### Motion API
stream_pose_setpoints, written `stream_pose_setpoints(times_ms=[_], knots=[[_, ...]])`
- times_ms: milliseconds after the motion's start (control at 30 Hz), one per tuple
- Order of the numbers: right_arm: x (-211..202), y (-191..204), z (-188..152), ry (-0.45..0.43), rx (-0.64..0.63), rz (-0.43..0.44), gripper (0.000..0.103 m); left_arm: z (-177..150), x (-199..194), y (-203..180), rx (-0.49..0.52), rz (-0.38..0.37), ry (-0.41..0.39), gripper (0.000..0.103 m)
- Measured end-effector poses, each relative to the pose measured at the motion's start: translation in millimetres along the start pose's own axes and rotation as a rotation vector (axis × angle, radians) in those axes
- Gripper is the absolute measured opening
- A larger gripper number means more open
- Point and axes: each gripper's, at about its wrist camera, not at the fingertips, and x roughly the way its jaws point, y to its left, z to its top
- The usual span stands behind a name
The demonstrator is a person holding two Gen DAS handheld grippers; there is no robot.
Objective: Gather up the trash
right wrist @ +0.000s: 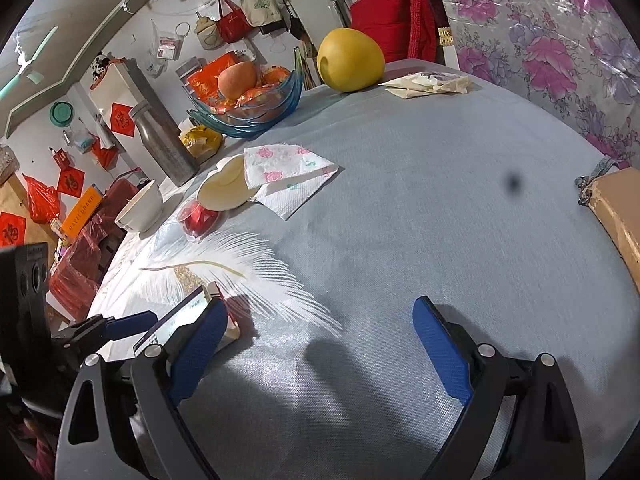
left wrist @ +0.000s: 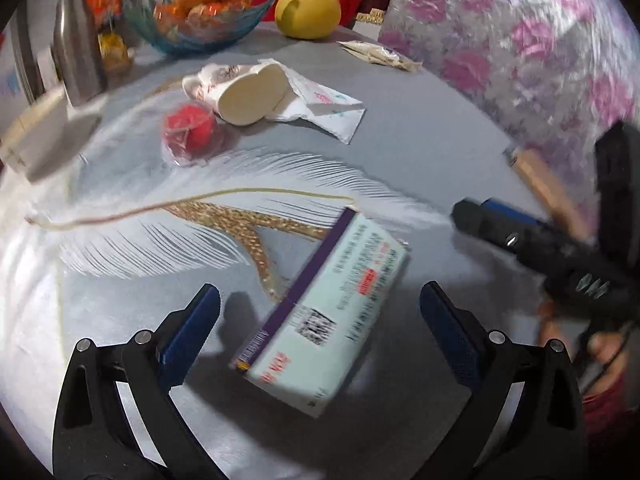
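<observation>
On the bench point(right wrist: 440, 208), beside the white feather point(left wrist: 240, 200), lies a flat box point(left wrist: 324, 312); this box is the landmark. Beyond the box, a crushed cup point(left wrist: 240, 92), a napkin point(left wrist: 320, 108) and a red wrapper point(left wrist: 192, 132) lie together, and farther still a torn packet point(right wrist: 428, 82) rests near the pomelo point(right wrist: 348, 60). Nothing seems collected yet, so most of the task is left. The left gripper point(left wrist: 320, 328) hovers low over the box, its jaws wide open on both sides of it, not touching. The right gripper point(right wrist: 320, 344) is to the right of the box, jaws open and empty, above bare cloth.
</observation>
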Motion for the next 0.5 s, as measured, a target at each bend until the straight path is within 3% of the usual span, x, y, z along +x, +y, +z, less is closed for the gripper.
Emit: stream_pose_setpoints(times_ms=[167,333,500], knots=[[0,-1,0,-0.003,0.006,0.003,0.092,-1,17,-12,0.086,0.084,0.023,0.097],[0,-2,1,-0.004,0.010,0.002,0.092,2,19,-6,0.061,0.101,0.015,0.093],[-1,-1,1,-0.004,0.010,0.001,0.092,-2,9,-11,0.089,0.093,-0.032,0.060]])
